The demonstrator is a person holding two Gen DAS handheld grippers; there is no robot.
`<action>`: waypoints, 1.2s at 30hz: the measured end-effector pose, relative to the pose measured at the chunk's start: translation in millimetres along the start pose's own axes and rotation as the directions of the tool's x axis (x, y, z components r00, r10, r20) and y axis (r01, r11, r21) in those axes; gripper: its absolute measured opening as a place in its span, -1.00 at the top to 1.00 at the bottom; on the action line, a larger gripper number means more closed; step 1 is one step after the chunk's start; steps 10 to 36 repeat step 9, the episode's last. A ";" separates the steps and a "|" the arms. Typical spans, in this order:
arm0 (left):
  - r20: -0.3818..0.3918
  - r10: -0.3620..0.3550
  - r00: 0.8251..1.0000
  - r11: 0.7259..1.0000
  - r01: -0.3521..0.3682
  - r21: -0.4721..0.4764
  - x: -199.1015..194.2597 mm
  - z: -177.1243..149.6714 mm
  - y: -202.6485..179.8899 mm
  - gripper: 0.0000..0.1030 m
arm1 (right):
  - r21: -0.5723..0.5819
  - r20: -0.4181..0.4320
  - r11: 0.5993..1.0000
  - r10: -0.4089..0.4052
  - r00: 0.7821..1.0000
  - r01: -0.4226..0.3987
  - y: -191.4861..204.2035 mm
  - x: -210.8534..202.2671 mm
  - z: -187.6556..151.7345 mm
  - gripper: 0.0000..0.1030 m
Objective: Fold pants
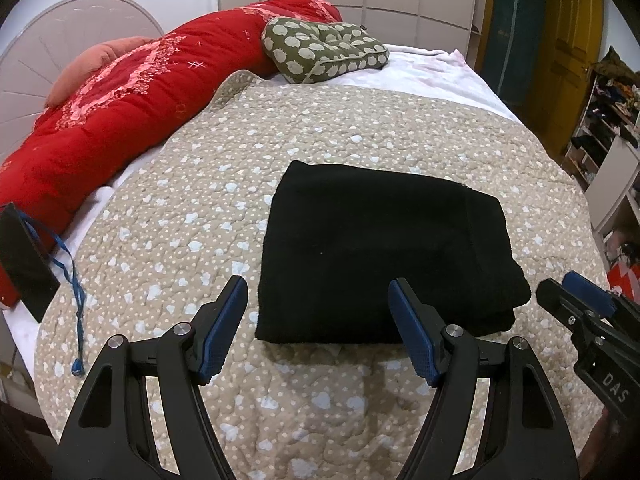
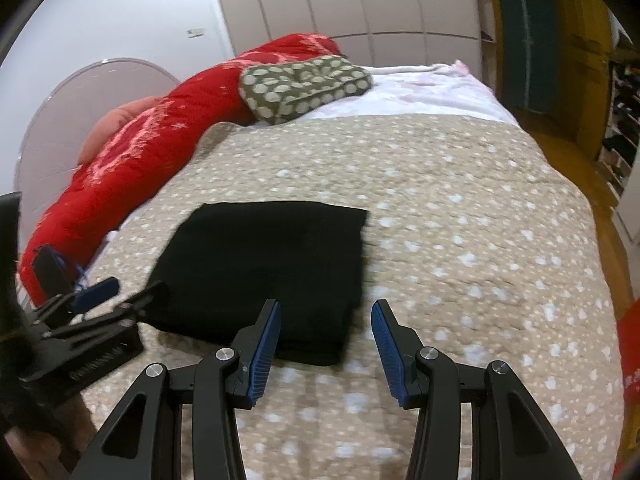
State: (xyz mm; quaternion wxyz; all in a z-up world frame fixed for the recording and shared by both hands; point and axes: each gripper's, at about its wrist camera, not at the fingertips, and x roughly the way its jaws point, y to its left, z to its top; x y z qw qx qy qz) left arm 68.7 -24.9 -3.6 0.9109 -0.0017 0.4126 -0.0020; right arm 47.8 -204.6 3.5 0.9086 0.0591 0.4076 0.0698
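Beige quilt (image 1: 320, 128) with pale heart shapes covers the bed where I work. On it lie the black pants (image 1: 380, 248), folded into a thick, nearly square packet, flat on the quilt and close to my side of the bed.

My left gripper (image 1: 318, 330) hangs just above the near edge of the pants with its blue pads (image 1: 224, 332) wide apart and nothing between them. My right gripper (image 2: 326, 346) is beside the near right corner of the pants (image 2: 272, 268), also spread wide and holding nothing. In the left wrist view I see the right gripper (image 1: 576, 304) at the right, and white letters "DAS" are readable on its black body; the rest of the word is cut off. The writing on the left gripper (image 2: 116, 296) in the right wrist view is too blurred to read.

Farther away, a long red comforter (image 1: 120, 112) lies along the left side of the bed, and a green cushion (image 1: 324, 46) with pale spots rests against its far end. A blue cord (image 1: 74, 280) lies at the left edge of the quilt.
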 end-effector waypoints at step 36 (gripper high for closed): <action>0.004 -0.011 1.000 1.000 0.011 0.023 12.2 2.9 -9.8 -0.42 | 0.029 -0.044 0.981 -0.189 0.981 0.191 -60.8 18.6 -23.5 0.12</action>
